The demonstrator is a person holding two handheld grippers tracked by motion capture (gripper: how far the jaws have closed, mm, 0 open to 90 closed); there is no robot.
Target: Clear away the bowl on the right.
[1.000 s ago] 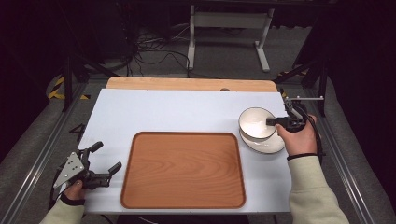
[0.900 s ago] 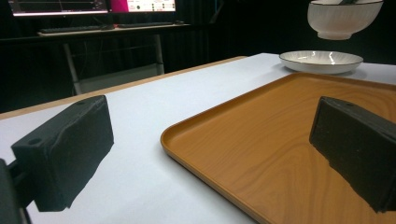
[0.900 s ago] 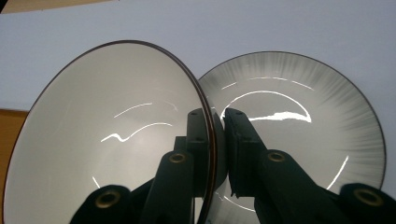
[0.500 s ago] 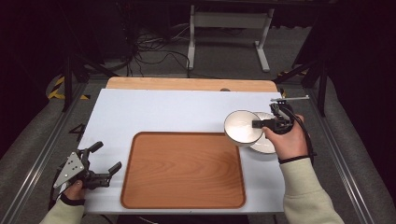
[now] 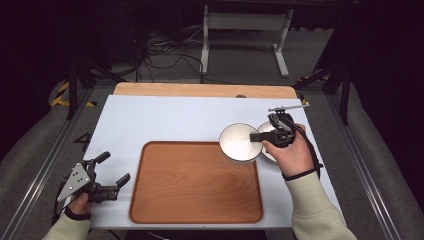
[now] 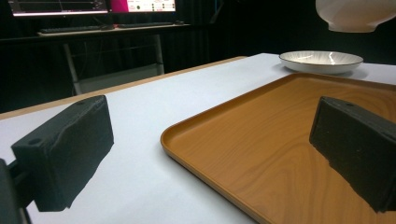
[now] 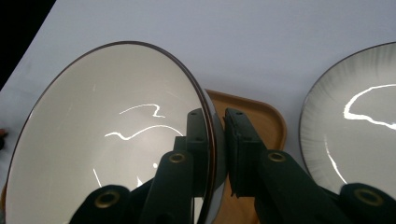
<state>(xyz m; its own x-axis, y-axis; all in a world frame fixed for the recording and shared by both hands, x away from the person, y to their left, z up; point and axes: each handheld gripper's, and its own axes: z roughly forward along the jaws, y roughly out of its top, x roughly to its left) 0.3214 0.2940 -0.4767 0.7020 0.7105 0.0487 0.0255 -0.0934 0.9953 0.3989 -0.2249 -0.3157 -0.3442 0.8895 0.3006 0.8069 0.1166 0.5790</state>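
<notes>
A white bowl (image 5: 240, 142) with a dark rim hangs over the far right corner of the wooden tray (image 5: 195, 182). My right gripper (image 5: 256, 136) is shut on the bowl's right rim. In the right gripper view the jaws pinch the rim (image 7: 211, 140), one inside the bowl (image 7: 107, 140) and one outside. A shallow white plate (image 5: 269, 150) lies on the table just right of the tray, partly hidden by the hand. My left gripper (image 5: 114, 167) rests open at the near left, left of the tray, nothing between its jaws. The left gripper view shows the tray (image 6: 289, 140), plate (image 6: 321, 60) and raised bowl (image 6: 355, 14).
A white sheet (image 5: 165, 120) covers the table, with a bare wooden strip (image 5: 200, 90) along the far edge. Metal rails run down both sides. Beyond the table stand a stand's legs and cables on the floor. Monitors (image 6: 93, 5) glow in the left gripper view.
My right hand has carried the bowl left, off the plate and to the tray's far right corner. The left gripper has stayed put.
</notes>
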